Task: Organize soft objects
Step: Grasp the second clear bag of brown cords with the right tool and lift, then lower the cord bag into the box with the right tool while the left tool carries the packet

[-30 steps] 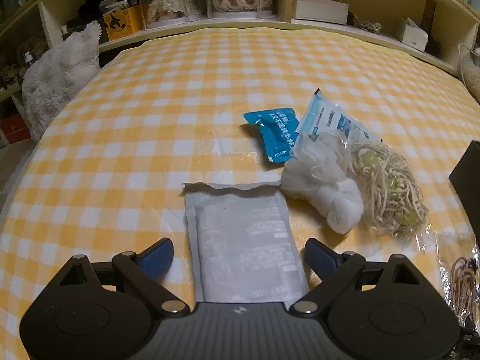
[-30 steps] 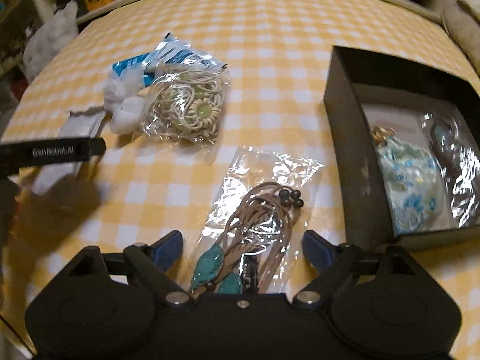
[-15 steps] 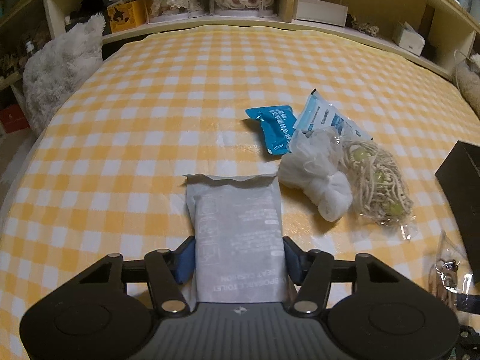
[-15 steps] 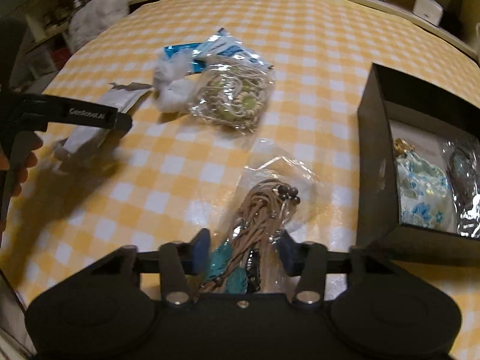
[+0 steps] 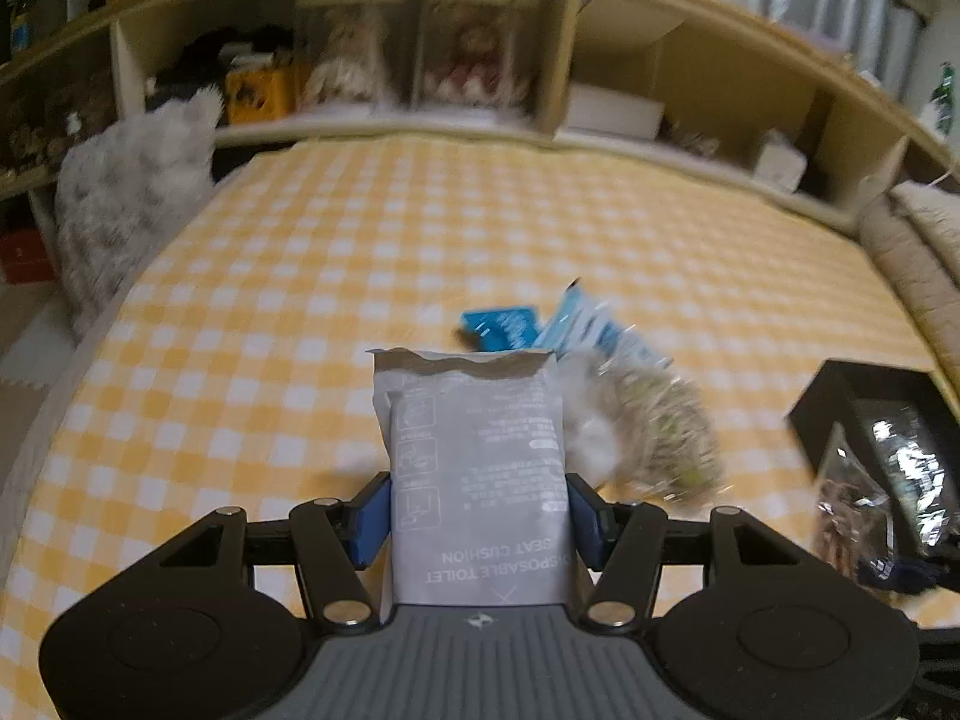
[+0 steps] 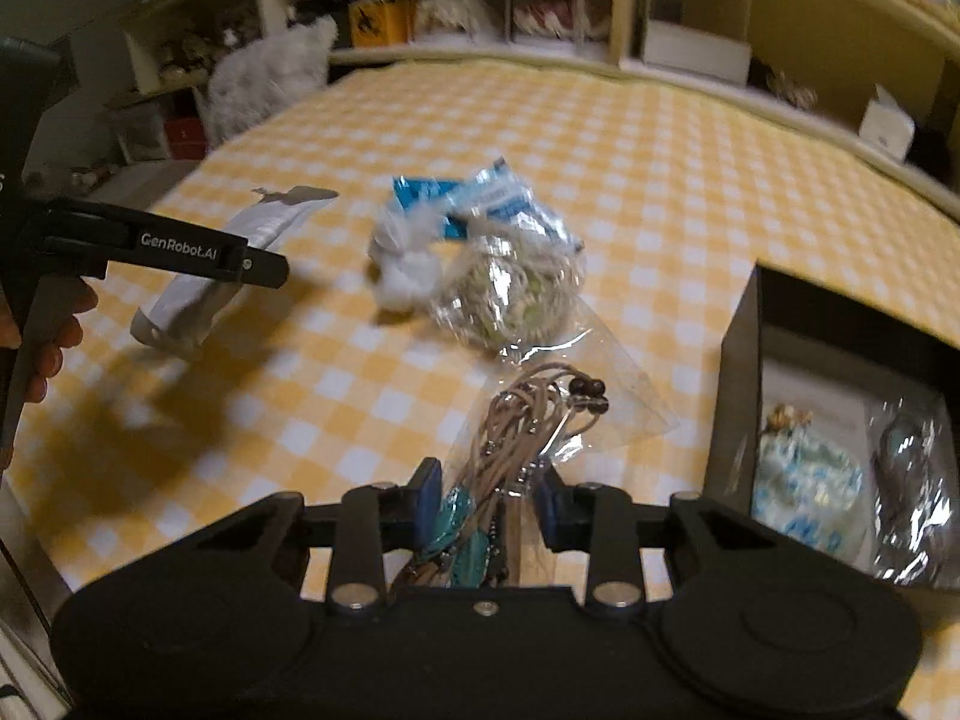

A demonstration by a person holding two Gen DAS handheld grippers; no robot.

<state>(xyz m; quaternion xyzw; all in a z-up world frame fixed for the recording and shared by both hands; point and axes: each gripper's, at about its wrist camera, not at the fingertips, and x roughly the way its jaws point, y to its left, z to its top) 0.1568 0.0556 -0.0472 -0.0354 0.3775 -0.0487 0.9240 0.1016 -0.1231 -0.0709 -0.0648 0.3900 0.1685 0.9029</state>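
Yellow-checked worktop [image 6: 630, 180] below blurred wooden shelves [image 5: 690, 78]; both tools carry packets.

Near the worktop's right edge, a black box [image 6: 735, 384] holds a blue-flowered fabric pouch [image 6: 804, 480] and a shiny plastic bag [image 6: 918, 480] whose contents are hard to make out; the frame cuts off the box's right side. The left tool [image 5: 477, 516] points downward with its blue pads pressed on a grey seat-cushion packet [image 5: 474, 450], lifted clear of the worktop. The right tool [image 6: 486, 501] is closing its jaws on a clear bag of cords and teal leaves [image 6: 528, 420], pads touching it. Mid-worktop lies a smeared pile: white tuft [image 6: 408, 273], bagged cream cord [image 6: 516, 294], blue packets [image 6: 438, 198]. A person's fingers [image 6: 51, 342] grip the left tool's handle at the frame's left edge.
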